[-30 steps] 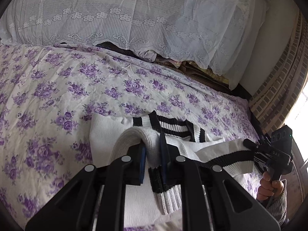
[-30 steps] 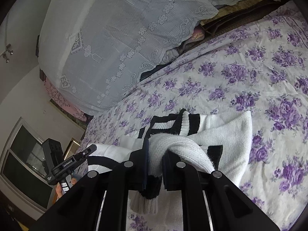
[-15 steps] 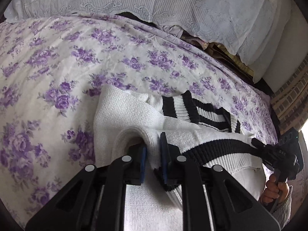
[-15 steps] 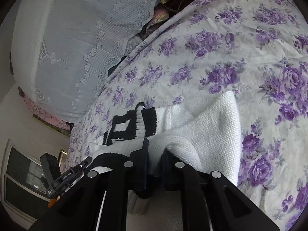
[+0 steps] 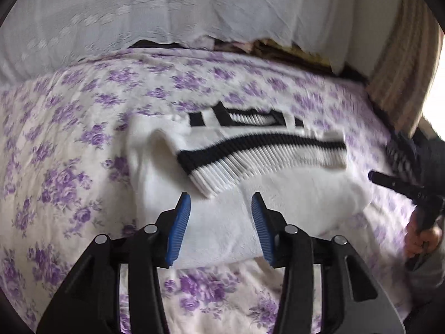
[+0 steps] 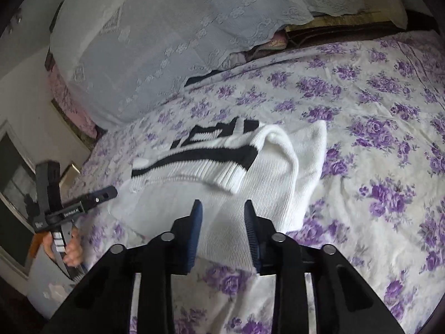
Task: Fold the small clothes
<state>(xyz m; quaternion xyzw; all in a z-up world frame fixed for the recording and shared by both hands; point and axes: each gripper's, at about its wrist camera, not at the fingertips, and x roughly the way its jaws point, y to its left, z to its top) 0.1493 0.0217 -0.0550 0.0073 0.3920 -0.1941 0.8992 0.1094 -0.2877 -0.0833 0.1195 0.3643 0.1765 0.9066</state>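
White knit sweater (image 5: 236,194) with black-striped ribbed hem, folded at frame centre on the purple-flowered bedspread (image 5: 69,167). Left gripper (image 5: 221,208) hovering above it, jaws spread, gripping nothing. Right view: sweater (image 6: 250,181) mid-frame; right gripper (image 6: 222,214) released, jaws parted. Left gripper (image 6: 83,203) at left edge, lettering unreadable.
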